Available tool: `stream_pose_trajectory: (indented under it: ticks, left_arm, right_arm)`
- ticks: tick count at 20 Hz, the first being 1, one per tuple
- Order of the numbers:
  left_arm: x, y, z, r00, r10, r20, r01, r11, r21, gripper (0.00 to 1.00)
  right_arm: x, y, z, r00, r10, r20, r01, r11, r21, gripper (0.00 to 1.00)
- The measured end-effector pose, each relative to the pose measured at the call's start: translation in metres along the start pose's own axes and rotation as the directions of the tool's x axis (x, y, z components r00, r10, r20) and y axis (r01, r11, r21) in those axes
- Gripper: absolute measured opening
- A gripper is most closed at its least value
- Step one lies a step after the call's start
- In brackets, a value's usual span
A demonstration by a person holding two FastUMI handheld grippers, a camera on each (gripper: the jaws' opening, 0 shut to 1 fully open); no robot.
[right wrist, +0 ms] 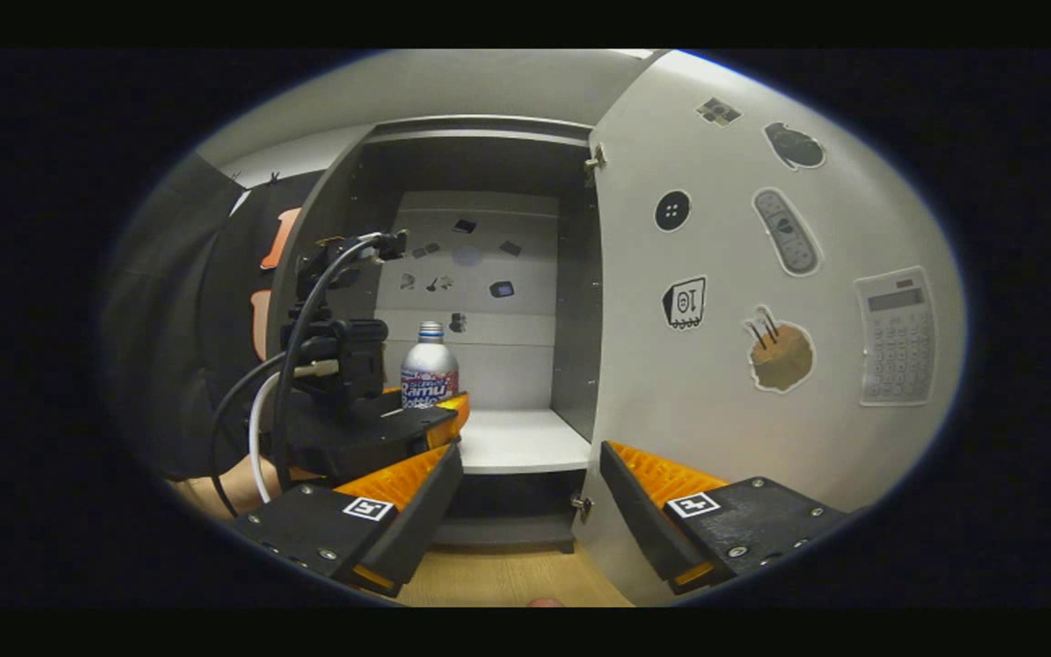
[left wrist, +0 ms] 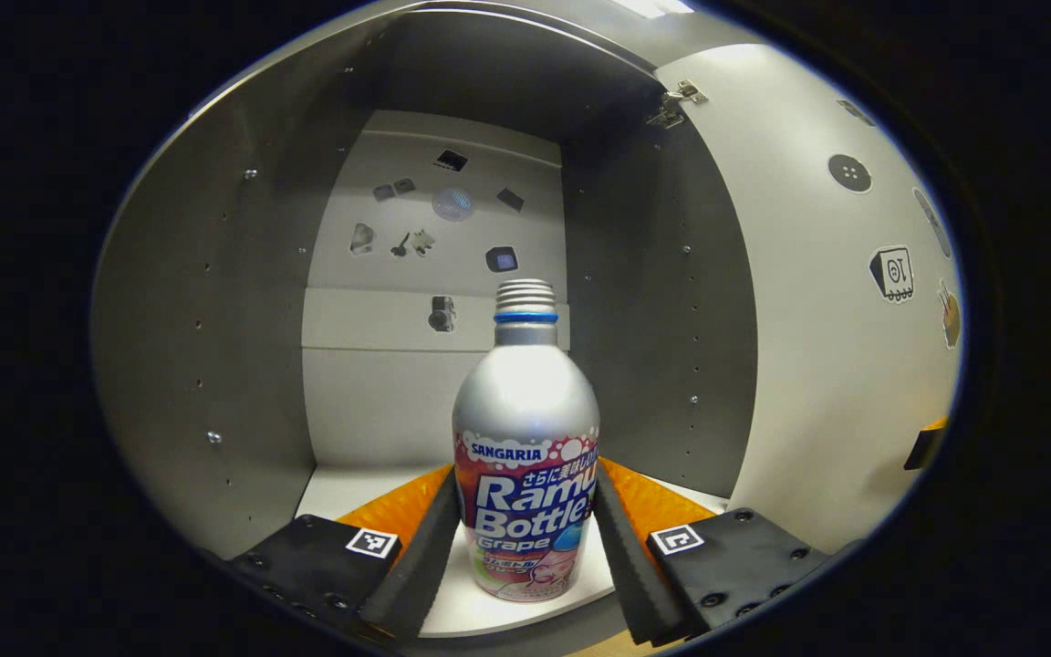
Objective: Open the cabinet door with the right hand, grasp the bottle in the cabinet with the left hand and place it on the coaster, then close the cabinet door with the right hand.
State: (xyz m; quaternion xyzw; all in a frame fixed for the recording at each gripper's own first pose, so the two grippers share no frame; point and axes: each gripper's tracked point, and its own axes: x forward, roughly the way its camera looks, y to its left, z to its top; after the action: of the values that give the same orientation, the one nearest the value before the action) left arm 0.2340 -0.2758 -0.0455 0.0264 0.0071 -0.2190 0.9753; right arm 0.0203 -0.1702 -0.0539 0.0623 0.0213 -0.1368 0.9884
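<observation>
The bottle (left wrist: 525, 438) is silver with a blue neck ring and a red, pink and white bubbly label. The cabinet (left wrist: 215, 319) is grey inside, its shelf (right wrist: 521, 443) white. The door (right wrist: 763, 429), right of frame, is off-white with black, grey and brown stickers.

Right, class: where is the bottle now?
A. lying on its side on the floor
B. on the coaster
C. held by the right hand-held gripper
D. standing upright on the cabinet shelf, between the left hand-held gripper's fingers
D: the bottle stands upright on the cabinet shelf, with the left hand-held gripper fingers on either side.
</observation>
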Motion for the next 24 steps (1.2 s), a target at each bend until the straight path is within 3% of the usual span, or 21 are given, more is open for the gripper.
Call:
stream_pose_trajectory:
  ticks: [4,14,24]
  left_arm:
    - [-0.009,0.000,0.005,1.000,0.005,0.024,-0.005,1.000,0.000,0.81]
    - [-0.060,-0.011,0.034,0.995,0.018,0.101,-0.021,0.999,0.026,0.80]
    - [-0.150,-0.005,0.011,0.991,0.124,0.048,-0.126,0.991,0.047,0.80]
  right_arm:
    - [-0.005,0.001,0.000,1.000,0.019,-0.002,-0.019,1.000,0.002,0.93]
    - [-0.036,0.004,0.015,0.996,0.073,0.048,-0.074,0.997,0.007,0.93]
    - [-0.068,0.018,0.007,0.978,0.203,0.054,-0.204,0.979,0.018,0.93]
